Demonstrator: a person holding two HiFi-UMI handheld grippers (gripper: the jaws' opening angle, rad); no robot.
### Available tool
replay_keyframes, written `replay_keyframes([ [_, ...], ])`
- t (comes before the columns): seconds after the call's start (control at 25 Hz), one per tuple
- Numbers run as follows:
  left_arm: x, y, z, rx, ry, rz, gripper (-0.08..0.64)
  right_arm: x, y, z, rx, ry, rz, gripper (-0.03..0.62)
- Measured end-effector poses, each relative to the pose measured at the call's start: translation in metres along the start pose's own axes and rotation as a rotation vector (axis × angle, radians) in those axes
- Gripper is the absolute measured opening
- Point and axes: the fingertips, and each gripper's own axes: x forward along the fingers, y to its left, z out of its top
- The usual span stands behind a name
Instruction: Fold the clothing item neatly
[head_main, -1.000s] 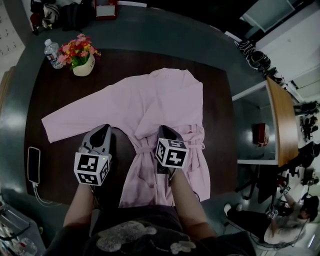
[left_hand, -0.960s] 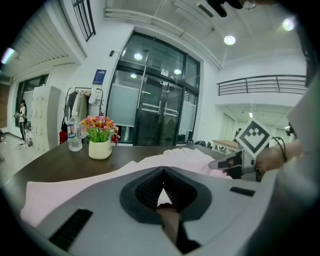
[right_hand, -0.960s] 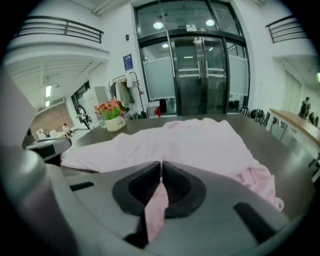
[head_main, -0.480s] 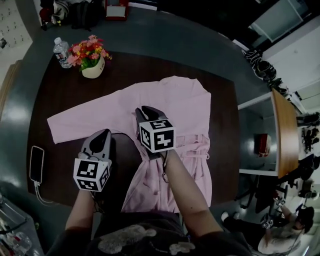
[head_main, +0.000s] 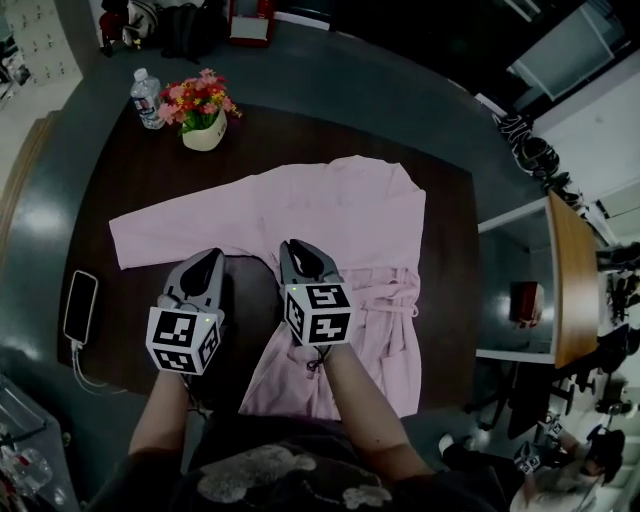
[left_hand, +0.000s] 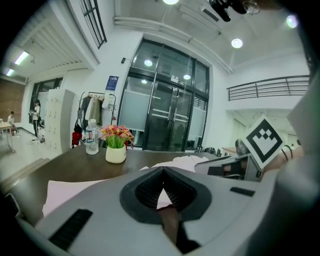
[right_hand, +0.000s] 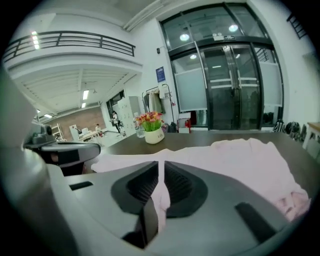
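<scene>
Right tongs (right_hand: 160, 170) are clamping a pinch of pink robe (head_main: 350, 210). Left tongs (left_hand: 162, 172) are sitting pressed together. Right forearm (head_main: 365, 420) is covering part of the skirt.

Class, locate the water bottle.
In the head view, the water bottle stands at the far-left corner of the table, just left of the flower pot.

The soft fabric robe (head_main: 340, 215) is plain pale pink; the wooden table (head_main: 130, 170) is dark brown; the small round flower pot (head_main: 205, 137) is white, its blooms red, pink and yellow over green leaves. The left gripper (head_main: 212, 255) and right gripper (head_main: 290, 247) are grey; their cubes bear black-and-white square markers.
</scene>
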Motion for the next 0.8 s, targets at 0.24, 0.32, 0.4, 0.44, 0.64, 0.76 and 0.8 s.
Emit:
replay_keyframes([
  [0.24, -0.045, -0.029, -0.015, 0.011, 0.001, 0.066, 0.009, -0.067, 0.003, -0.002, 0.02, -0.089, 0.023, -0.005],
  [0.32, -0.062, -0.046, -0.019, 0.027, -0.001, 0.08, 0.009, -0.09, 0.009, -0.008, 0.026, -0.108, 0.048, -0.005],
  [0.4, -0.079, -0.063, -0.02, 0.051, -0.006, 0.09, 0.009, -0.11, 0.018, -0.018, 0.03, -0.114, 0.072, -0.005],
  [0.44, -0.087, -0.07, -0.021, 0.058, -0.008, 0.095, 0.009, -0.118, 0.024, -0.023, 0.028, -0.111, 0.082, -0.006],
  [0.64, -0.125, -0.081, -0.026, 0.049, -0.022, 0.146, 0.009, -0.14, 0.064, -0.041, -0.011, -0.1, 0.161, -0.008],
  [0.76, -0.147, -0.072, -0.029, 0.051, -0.026, 0.171, 0.009, -0.14, 0.096, -0.044, -0.044, -0.098, 0.207, -0.008],
  [0.8, -0.154, -0.066, -0.031, 0.052, -0.025, 0.18, 0.009, -0.138, 0.108, -0.043, -0.058, -0.096, 0.22, -0.008],
])
